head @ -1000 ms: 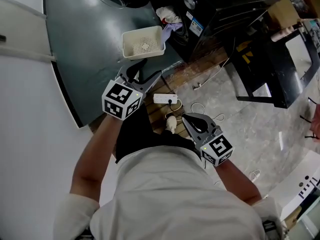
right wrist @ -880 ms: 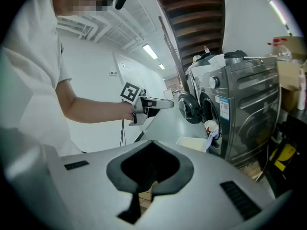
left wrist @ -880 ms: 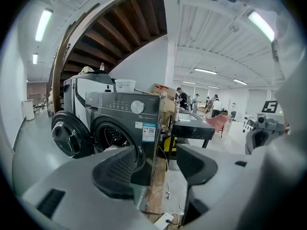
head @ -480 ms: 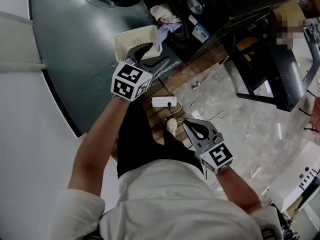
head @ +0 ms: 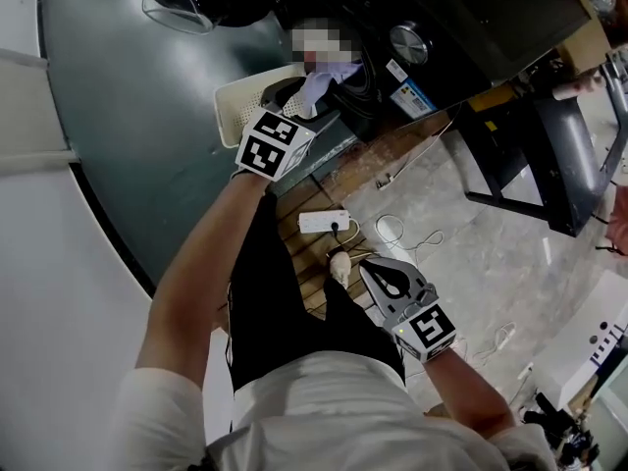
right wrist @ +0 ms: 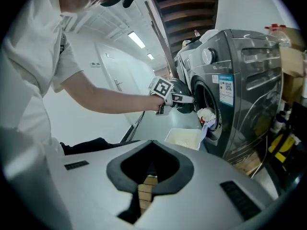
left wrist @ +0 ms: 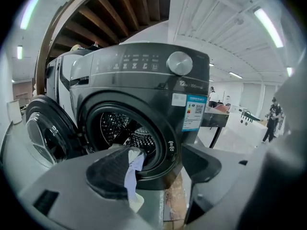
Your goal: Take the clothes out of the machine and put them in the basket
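Left tongs [head: 289, 96], in the head view, reach over the basket [head: 228, 116], close to the clothes [head: 329, 75] hanging from the machine [head: 442, 27]; the right tongs [head: 373, 268] hang well apart. The left gripper view shows jaws spread, just been opening, nothing between them, cloth just beyond the left pad. The right gripper view shows jaws together, empty.

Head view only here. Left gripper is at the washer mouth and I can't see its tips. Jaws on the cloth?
Observer: No. In the left gripper view the left gripper has its jaws apart, and they have just been opening. The pale cloth hangs from the drum mouth ahead, not pinched.
Operator: More inside?
Observer: Above that cloth, only the drum's perforated wall shows.
Operator: Other hand?
Observer: In its own view the right gripper is shut on nothing. Only floorboards show through the slit below its tips.
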Motion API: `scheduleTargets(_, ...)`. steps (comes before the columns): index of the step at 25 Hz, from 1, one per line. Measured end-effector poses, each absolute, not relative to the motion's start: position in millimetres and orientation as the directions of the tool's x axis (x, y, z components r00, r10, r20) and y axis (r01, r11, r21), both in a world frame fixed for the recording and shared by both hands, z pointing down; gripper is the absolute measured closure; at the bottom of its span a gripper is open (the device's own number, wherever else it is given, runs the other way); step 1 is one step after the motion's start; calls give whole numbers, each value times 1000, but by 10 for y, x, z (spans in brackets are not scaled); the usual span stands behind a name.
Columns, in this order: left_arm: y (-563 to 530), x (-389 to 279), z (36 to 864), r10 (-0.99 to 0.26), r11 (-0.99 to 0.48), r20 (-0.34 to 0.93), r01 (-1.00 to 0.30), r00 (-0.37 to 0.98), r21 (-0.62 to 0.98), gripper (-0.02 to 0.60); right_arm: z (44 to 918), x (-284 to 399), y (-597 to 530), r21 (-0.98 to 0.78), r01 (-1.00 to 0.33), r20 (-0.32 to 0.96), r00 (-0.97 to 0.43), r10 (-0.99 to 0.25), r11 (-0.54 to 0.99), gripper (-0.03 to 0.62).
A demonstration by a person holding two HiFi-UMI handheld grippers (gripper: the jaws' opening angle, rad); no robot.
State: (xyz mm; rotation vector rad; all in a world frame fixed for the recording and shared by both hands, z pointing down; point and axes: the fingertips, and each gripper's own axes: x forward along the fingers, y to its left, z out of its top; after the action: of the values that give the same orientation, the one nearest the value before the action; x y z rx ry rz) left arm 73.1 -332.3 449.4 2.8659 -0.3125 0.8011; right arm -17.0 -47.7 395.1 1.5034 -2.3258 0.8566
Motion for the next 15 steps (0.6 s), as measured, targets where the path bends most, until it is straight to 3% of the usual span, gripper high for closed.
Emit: scheduleTargets(15,-4230,1390,5639,-106,-981,597,-181,795,67,202,4472,-296,-1219,-374,-889,526,-439,-729,265,591)
